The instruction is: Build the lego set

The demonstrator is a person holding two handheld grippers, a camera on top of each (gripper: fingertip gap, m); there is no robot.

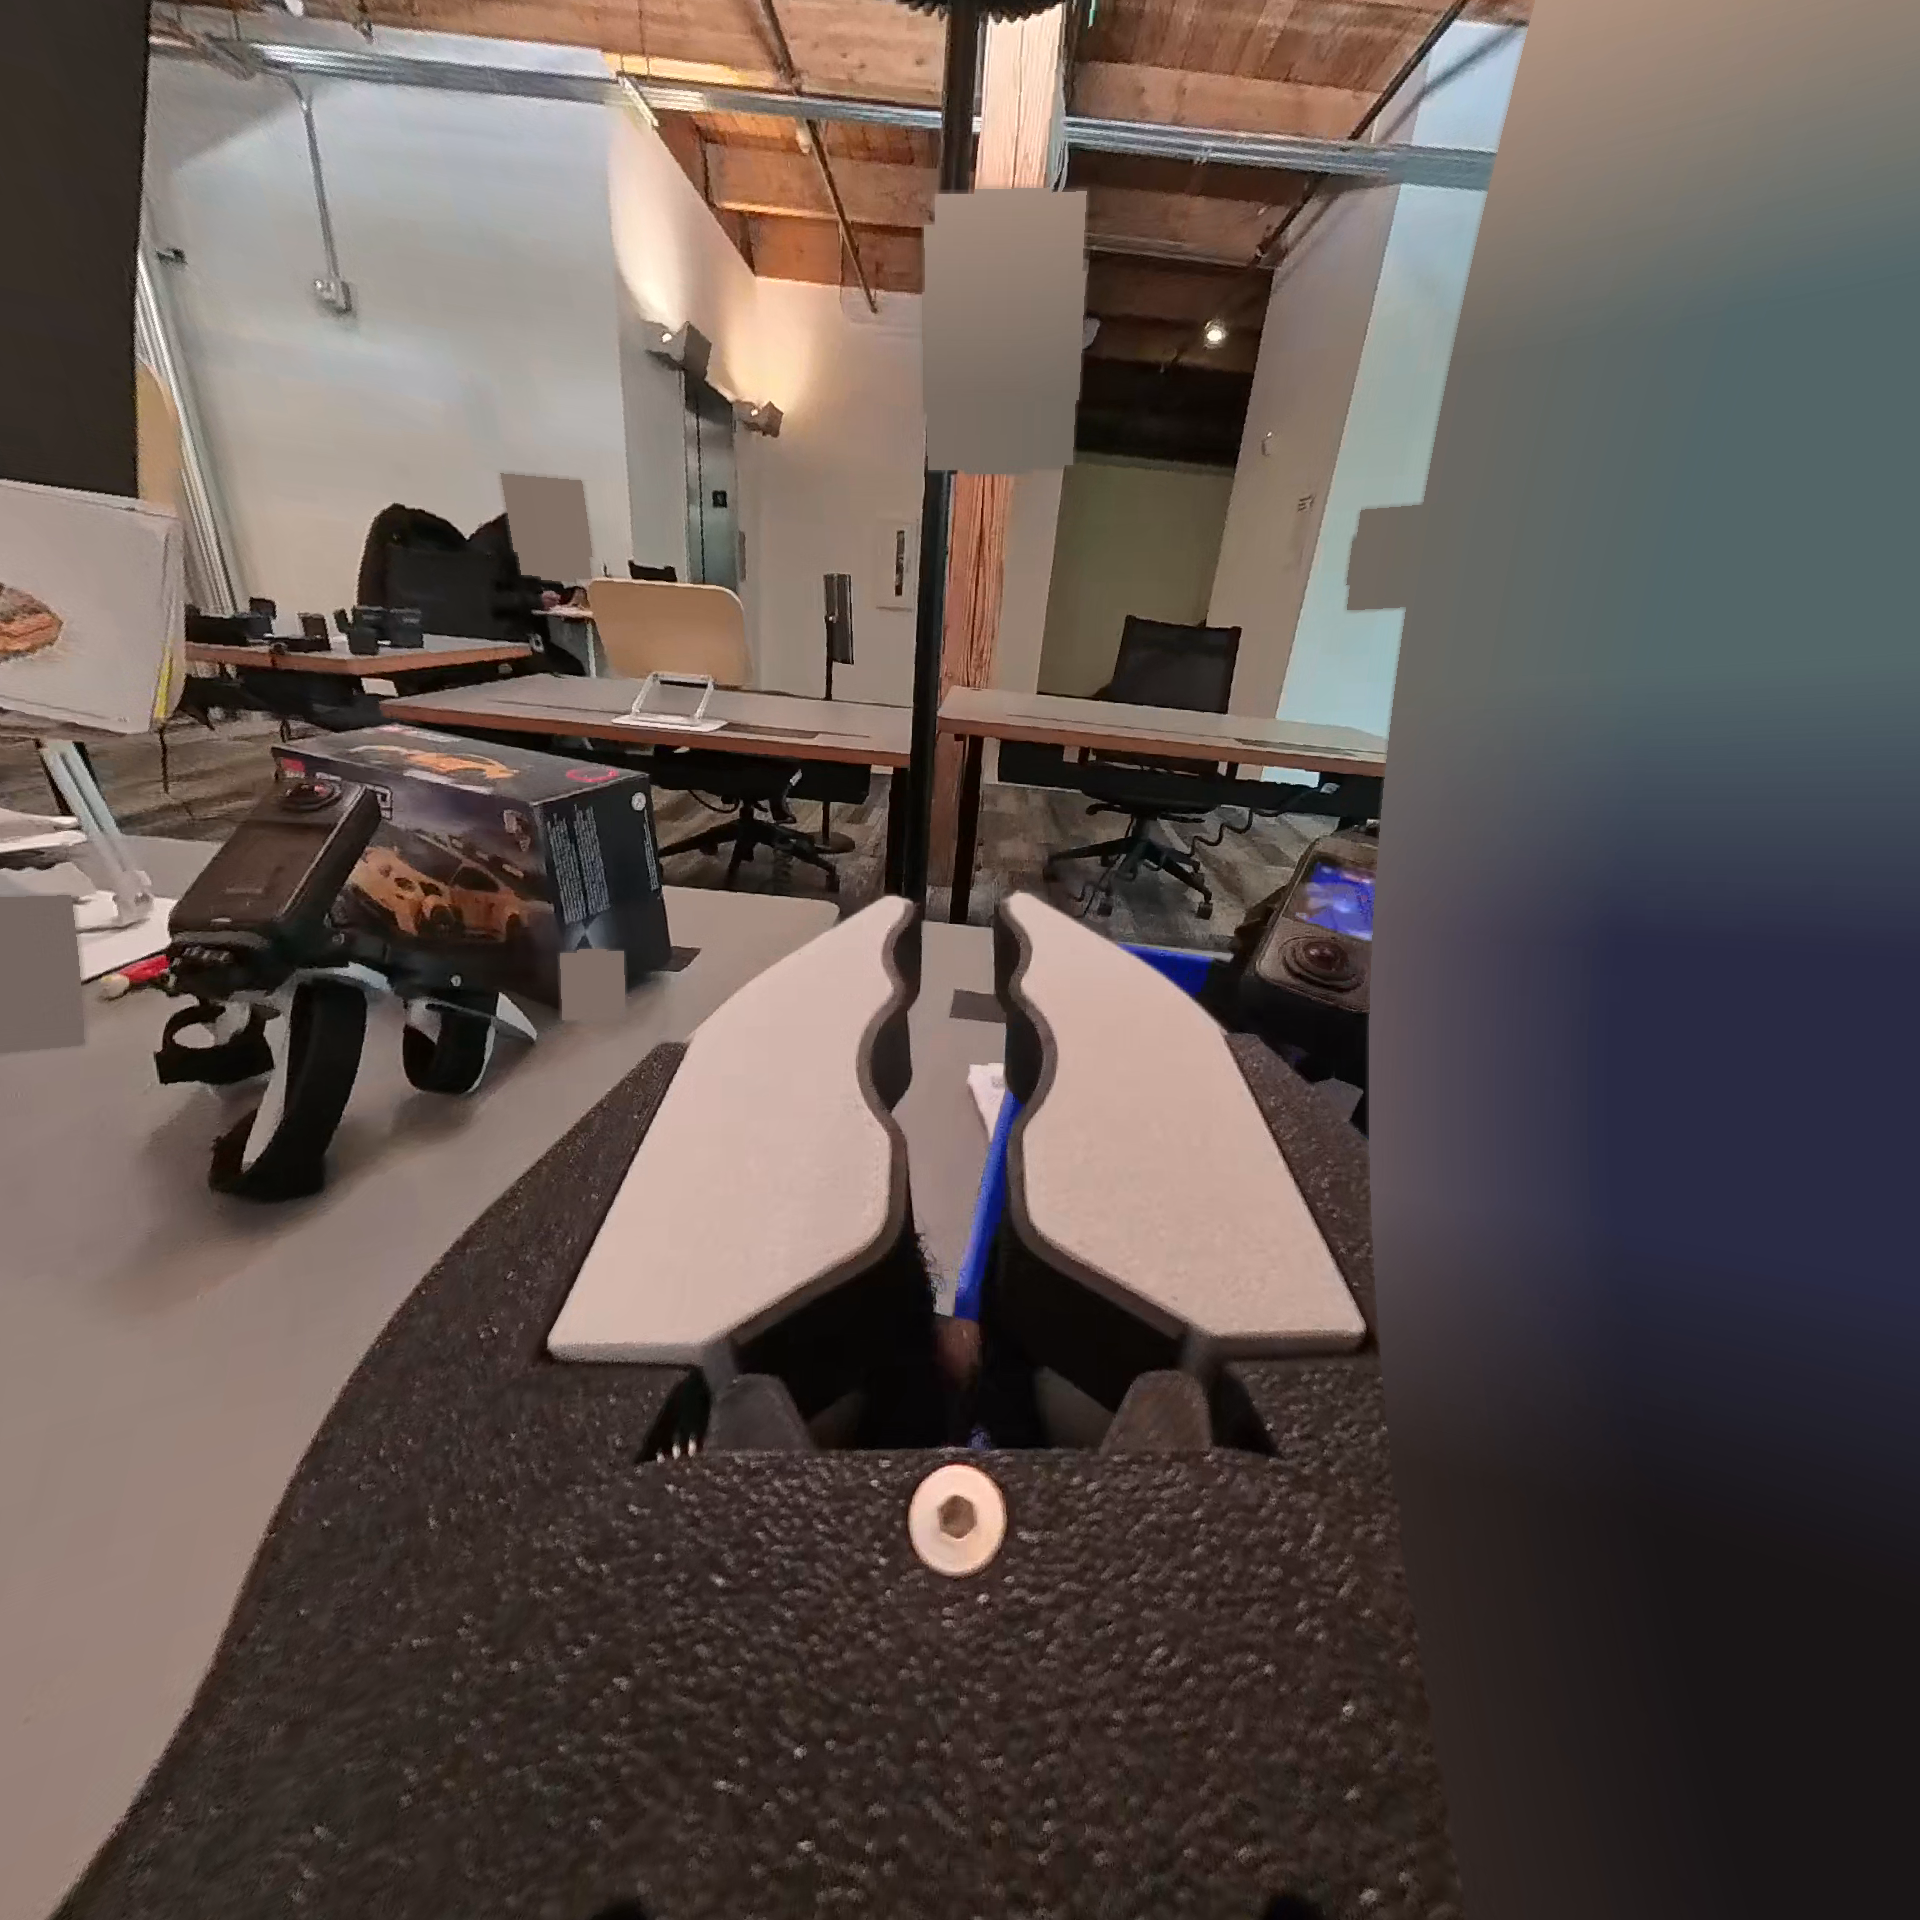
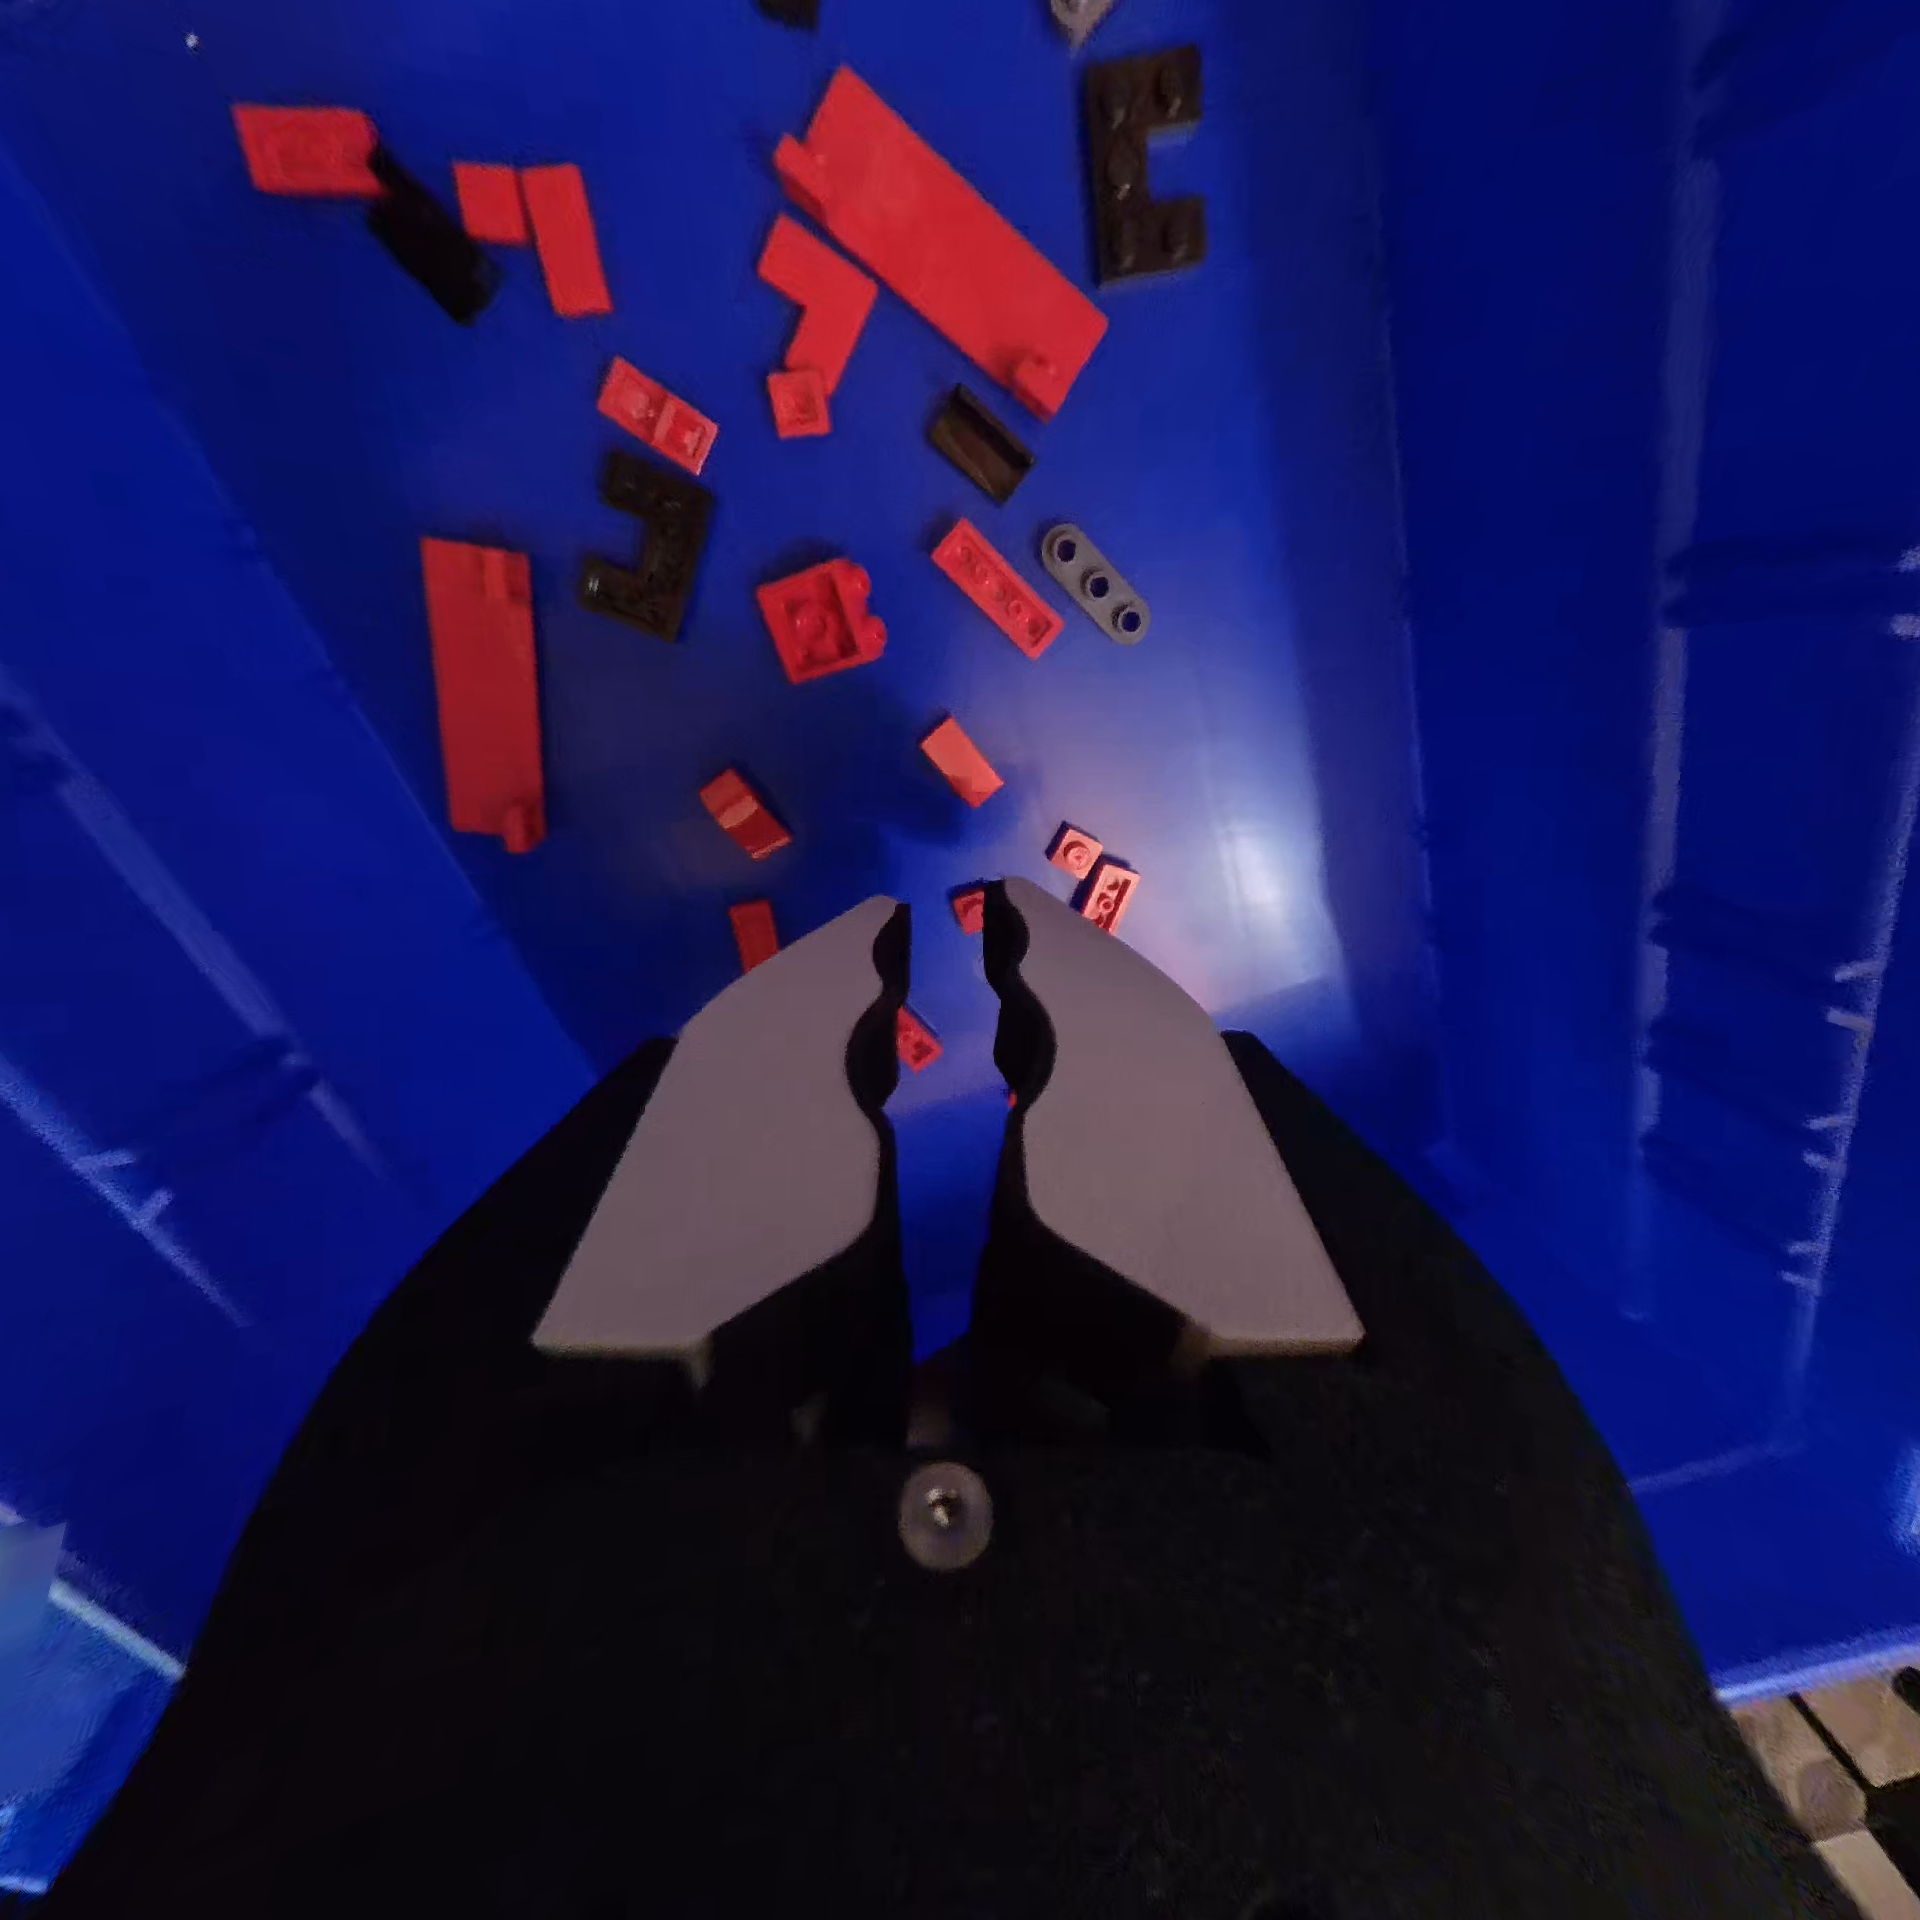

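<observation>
My right gripper [image 2: 943, 904] is low inside a blue bin [image 2: 1558, 727], pointing down at its floor. Its jaws are a little apart and hold nothing. Several loose red and black Lego pieces lie on the bin floor: a long red plate [image 2: 945, 229], a red tile [image 2: 483, 686], a black bracket [image 2: 1143, 166], a grey three-hole piece [image 2: 1096, 582]. A small red piece [image 2: 969, 910] lies just past the fingertips. My left gripper [image 1: 956, 914] hovers over the grey table [image 1: 208, 1299], jaws slightly apart and empty. The blue bin's rim [image 1: 1164, 971] shows behind its fingers.
A Lego box [image 1: 499, 831] lies on the table at the left. A black camera unit with straps [image 1: 270, 935] stands in front of it. A booklet on a stand [image 1: 73, 603] is at far left. A black pole [image 1: 930, 675] rises ahead. A camera with a lit screen [image 1: 1314, 925] is at right. One gripper's finger ends stand about 30 cm off the other's. The red tile [image 2: 483, 686] is closer to my right gripper, around 8 cm from its tips; the left tips are 30 cm off.
</observation>
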